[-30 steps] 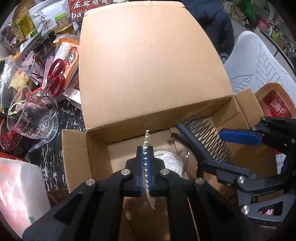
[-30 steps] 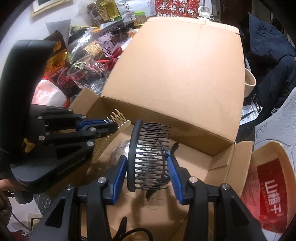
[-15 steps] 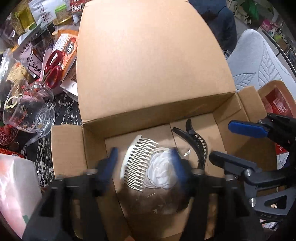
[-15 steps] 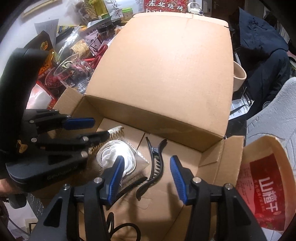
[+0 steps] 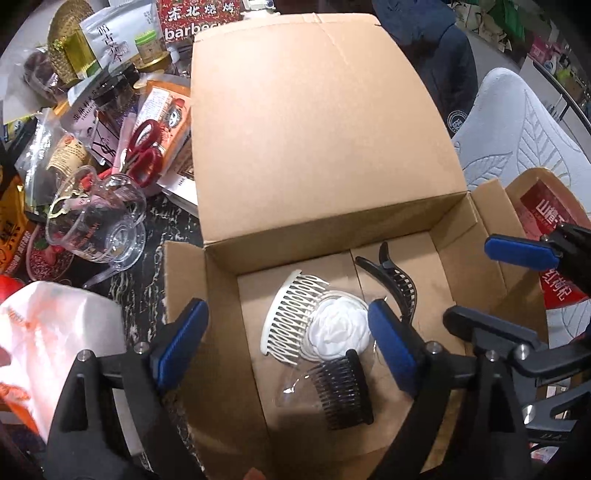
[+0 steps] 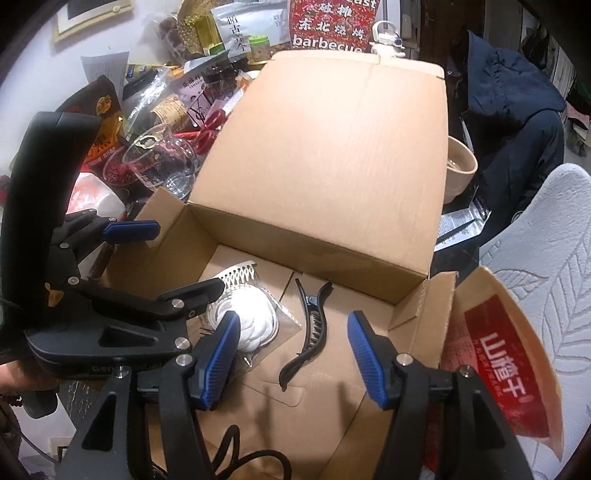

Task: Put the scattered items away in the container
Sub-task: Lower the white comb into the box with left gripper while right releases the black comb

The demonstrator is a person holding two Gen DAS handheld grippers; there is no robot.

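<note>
Open cardboard box [image 5: 317, 155] on a cluttered worktop [image 5: 162, 225], flaps up. Both combs now lie on its floor: the white comb [image 5: 286, 317] beside a bagged white flower [image 5: 340, 328], the black comb [image 5: 345, 391] in front of it, a black clip [image 5: 395, 280] just behind. A second ago each comb was clamped above the box. The left hand-held gripper [image 5: 286, 343] and right hand-held gripper [image 6: 291, 350] have just been opening; both stand released, nothing between the pads, so this deposit looks complete. Scissors [image 5: 146, 151] and a glass cup [image 5: 99, 218] remain outside. Legible writing: "barbecue" on a red pack [image 6: 327, 26]; "山楂干" on a red pouch [image 6: 506, 365].
</note>
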